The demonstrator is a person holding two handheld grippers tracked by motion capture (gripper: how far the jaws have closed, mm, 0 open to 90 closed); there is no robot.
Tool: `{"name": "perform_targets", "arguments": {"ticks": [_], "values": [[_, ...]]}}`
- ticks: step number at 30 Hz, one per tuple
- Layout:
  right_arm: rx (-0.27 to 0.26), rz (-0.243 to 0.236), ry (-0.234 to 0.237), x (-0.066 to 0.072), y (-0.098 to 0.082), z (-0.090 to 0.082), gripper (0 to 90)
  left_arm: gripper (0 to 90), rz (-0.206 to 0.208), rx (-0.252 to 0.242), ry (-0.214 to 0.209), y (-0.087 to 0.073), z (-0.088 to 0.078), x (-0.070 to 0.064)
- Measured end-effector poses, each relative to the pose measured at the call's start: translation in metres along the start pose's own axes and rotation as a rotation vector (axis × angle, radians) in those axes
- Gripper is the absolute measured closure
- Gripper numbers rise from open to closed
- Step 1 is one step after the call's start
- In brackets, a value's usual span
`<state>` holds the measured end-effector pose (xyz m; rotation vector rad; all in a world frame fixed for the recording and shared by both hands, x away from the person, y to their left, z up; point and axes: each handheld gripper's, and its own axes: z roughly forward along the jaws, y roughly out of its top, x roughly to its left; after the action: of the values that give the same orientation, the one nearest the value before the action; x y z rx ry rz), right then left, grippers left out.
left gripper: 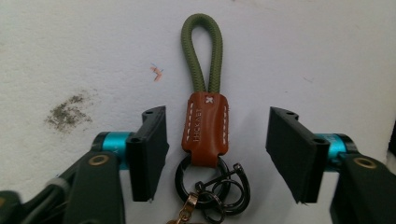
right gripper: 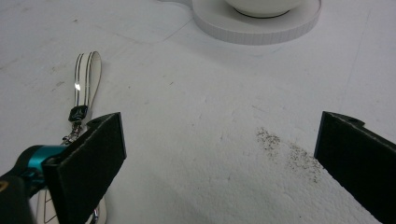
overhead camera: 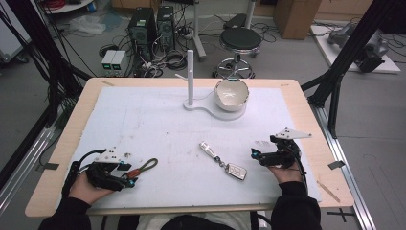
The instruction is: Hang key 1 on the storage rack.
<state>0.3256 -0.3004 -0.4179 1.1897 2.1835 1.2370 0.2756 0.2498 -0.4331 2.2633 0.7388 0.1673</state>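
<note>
Your left gripper (left gripper: 212, 154) straddles the keychain (left gripper: 204, 126) at near left, jaws spread, seemingly not touching it. Your right gripper (right gripper: 219, 154) gapes wide beside the car key (overhead camera: 236, 171).

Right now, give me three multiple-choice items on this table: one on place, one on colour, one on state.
1. The bowl sits on: A the white stand; B the car key; C the stool.
2. The keychain loop is: A red; B green; C blue.
3. The left gripper jaws are: A clamped on the tab; B apart, either side of the tab; C over the bowl.

Key: A, the bowl rests on the stand's round base; B, green cord above a brown tab; B, gaps show beside the tab.
</note>
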Motion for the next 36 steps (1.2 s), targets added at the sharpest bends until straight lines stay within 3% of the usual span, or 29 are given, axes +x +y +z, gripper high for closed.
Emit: {"name": "perform_targets", "arguments": {"ticks": [2, 5, 10, 15, 19, 20, 24, 32, 36], "values": [[0.002, 0.007, 0.004, -0.001, 0.0, 0.0, 1.1, 49.9, 0.002, 0.017, -0.014, 0.0, 0.001, 0.0], [-0.001, 0.021, 0.008, -0.002, 0.0, 0.0, 1.1, 67.2, 0.006, 0.039, -0.003, 0.0, 0.001, 0.001], [-0.002, 0.023, 0.006, -0.003, -0.001, 0.0, 1.1, 71.6, 0.006, 0.044, -0.01, 0.001, 0.001, 0.003], [-0.002, 0.017, 0.007, -0.002, -0.001, 0.0, 1.1, 72.3, -0.055, 0.039, -0.056, 0.001, 0.0, 0.01], [-0.003, 0.016, 0.008, -0.002, -0.001, 0.0, 1.1, 72.1, -0.049, 0.039, -0.004, 0.001, -0.001, 0.01], [-0.006, 0.012, 0.009, -0.003, -0.001, 0.0, 1.1, 71.8, -0.077, 0.023, -0.009, 0.0, -0.001, 0.013], [-0.002, 0.014, 0.01, -0.002, -0.001, 0.0, 1.1, 71.8, -0.097, 0.009, 0.0, -0.002, -0.003, 0.016], [0.01, 0.002, 0.0, -0.001, -0.001, 0.001, 1.1, 71.8, -0.151, -0.094, 0.048, 0.004, -0.016, 0.023], [0.019, 0.011, 0.005, -0.001, -0.003, 0.001, 1.1, 71.8, -0.175, -0.137, 0.045, 0.009, -0.019, 0.03]]}}
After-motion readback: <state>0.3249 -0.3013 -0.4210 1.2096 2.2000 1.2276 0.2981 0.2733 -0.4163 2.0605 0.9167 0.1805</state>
